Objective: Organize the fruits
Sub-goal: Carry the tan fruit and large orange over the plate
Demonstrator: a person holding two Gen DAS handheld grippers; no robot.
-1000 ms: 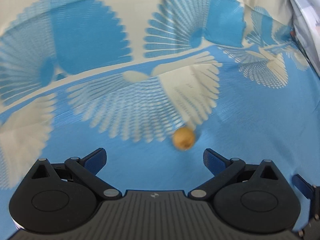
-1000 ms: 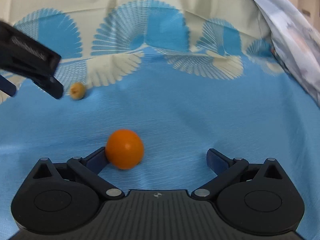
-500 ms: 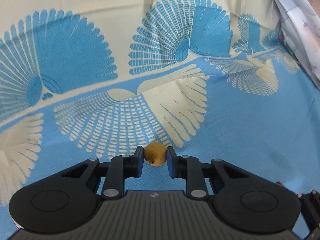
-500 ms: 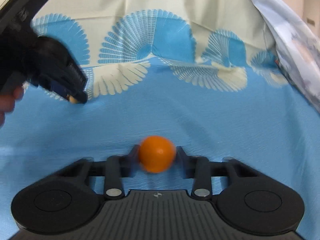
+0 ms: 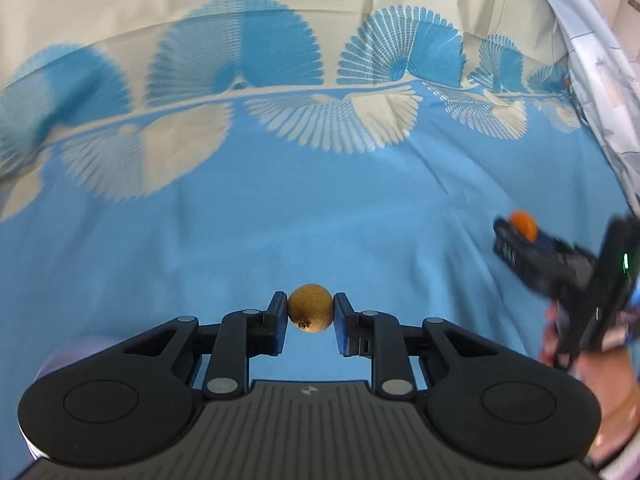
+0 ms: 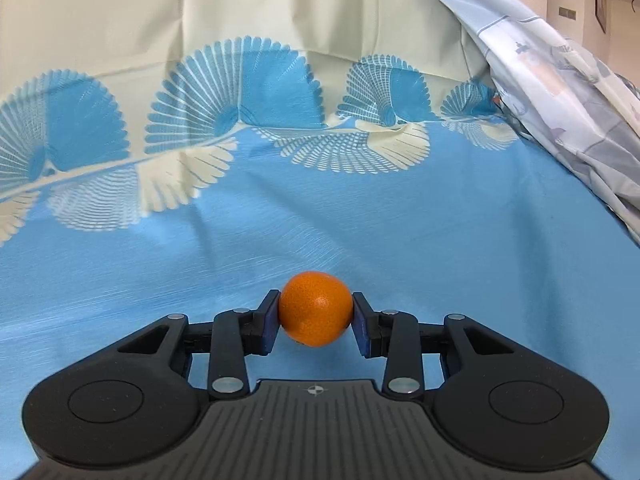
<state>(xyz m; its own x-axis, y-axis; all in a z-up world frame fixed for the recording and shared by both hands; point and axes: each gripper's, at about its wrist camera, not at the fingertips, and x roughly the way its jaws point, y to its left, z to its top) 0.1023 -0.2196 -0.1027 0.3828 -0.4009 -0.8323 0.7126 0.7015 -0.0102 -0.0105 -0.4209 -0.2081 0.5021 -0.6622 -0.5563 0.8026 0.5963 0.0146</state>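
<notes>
Covering almost the whole of both views, a blue cloth (image 6: 400, 232) printed with cream and blue fan shapes lies under everything, wrinkled in places, with a plain cream band (image 6: 240, 12) along its far edge. A pale, rumpled sheet with faint grey-blue print (image 6: 560, 80) is heaped at the far right, overlapping the cloth's edge. Next in size, the left hand-held gripper (image 5: 310, 316) fills the bottom of its own view, its jaws drawn in and pinching a small round brown fruit (image 5: 310, 314) between the blue pads, with the blue cloth behind it. The right hand-held gripper (image 6: 316, 312) sits the same way in its own view, its jaws pinching an orange (image 6: 316, 308) that bulges past both pads. In the left wrist view the right hand-held gripper shows again at the right edge, blurred, with the orange (image 5: 522, 222) at its tip and part of the person's hand (image 5: 560, 336) on its handle. The two fruits are well apart from each other.
</notes>
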